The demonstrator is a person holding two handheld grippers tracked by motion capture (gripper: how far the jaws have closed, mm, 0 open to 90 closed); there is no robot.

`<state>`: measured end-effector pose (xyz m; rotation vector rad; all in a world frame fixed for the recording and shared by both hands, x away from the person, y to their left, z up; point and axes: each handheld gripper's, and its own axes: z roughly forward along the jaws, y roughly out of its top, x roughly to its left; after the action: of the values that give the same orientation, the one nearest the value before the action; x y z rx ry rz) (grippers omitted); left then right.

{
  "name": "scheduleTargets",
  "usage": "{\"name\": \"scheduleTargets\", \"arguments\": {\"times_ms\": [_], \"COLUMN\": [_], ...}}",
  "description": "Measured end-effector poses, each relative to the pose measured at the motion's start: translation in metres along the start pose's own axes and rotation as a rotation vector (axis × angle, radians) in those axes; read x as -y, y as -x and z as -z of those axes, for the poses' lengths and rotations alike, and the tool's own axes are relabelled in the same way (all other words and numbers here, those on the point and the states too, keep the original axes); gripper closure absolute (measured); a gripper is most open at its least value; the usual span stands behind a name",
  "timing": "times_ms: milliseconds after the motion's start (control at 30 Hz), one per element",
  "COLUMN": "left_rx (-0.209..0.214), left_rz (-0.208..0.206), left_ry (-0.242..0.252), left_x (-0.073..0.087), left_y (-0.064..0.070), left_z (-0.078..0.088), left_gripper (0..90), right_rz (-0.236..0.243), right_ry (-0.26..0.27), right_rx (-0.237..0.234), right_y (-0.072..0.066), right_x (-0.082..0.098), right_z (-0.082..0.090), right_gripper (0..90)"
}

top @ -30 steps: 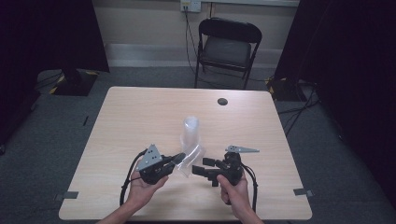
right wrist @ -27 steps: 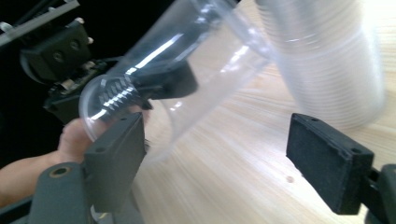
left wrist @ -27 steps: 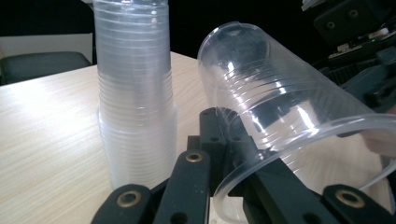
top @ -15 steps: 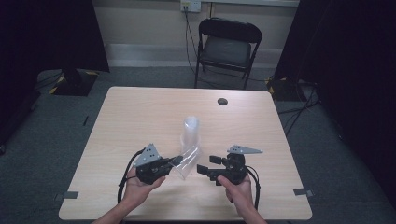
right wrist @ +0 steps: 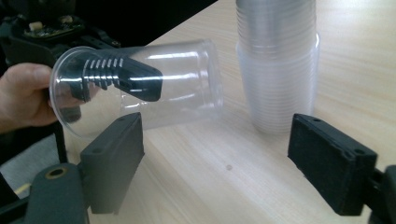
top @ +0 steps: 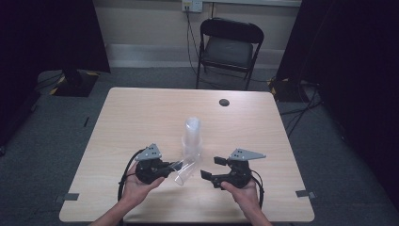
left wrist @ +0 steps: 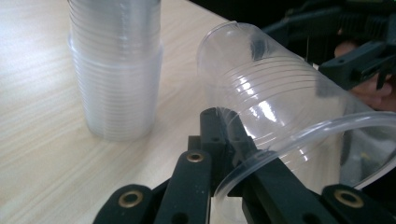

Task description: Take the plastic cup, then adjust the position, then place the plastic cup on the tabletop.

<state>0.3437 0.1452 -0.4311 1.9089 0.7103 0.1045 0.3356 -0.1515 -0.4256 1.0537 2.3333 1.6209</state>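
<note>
A clear plastic cup (top: 184, 170) (left wrist: 280, 107) (right wrist: 154, 93) lies tipped on its side just above the table, mouth toward my left hand. My left gripper (top: 170, 170) (left wrist: 224, 126) is shut on its rim, one finger (right wrist: 121, 77) inside the cup and the other outside. An upright stack of clear cups (top: 192, 139) (left wrist: 116, 70) (right wrist: 278, 60) stands on the table just behind it. My right gripper (top: 211, 168) (right wrist: 219, 154) is open, its jaws wide apart and empty. It faces the cup's base from the right, a short way off.
The wooden table (top: 141, 113) has a small black round thing (top: 224, 102) near its far edge. A black folding chair (top: 230, 47) stands beyond the table. Both hands work near the front edge.
The right gripper has shifted slightly to the right, away from the cup. The left gripper and the cup have kept still.
</note>
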Motion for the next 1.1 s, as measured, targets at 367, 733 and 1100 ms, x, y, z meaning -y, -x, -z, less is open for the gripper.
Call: {"name": "scheduleTargets", "arguments": {"times_ms": [367,733,1100], "left_rx": [0.046,0.109,0.132], "left_rz": [-0.012,0.009,0.045], "left_ry": [-0.096,-0.180,-0.197], "left_x": [0.005,0.008,0.008], "left_y": [0.004,0.001,-0.001], "left_z": [-0.012,-0.020,-0.021], "left_gripper": [90.0,90.0,90.0], "right_rz": [0.124,0.198,0.326], "right_ry": [-0.006,-0.046,-0.116], "right_rx": [0.011,-0.069,-0.072], "right_y": [-0.009,-0.016,-0.030], "right_x": [-0.003,-0.002,0.003], "right_z": [0.001,-0.005,-0.020], "right_gripper": [19.0,17.4,12.8]}}
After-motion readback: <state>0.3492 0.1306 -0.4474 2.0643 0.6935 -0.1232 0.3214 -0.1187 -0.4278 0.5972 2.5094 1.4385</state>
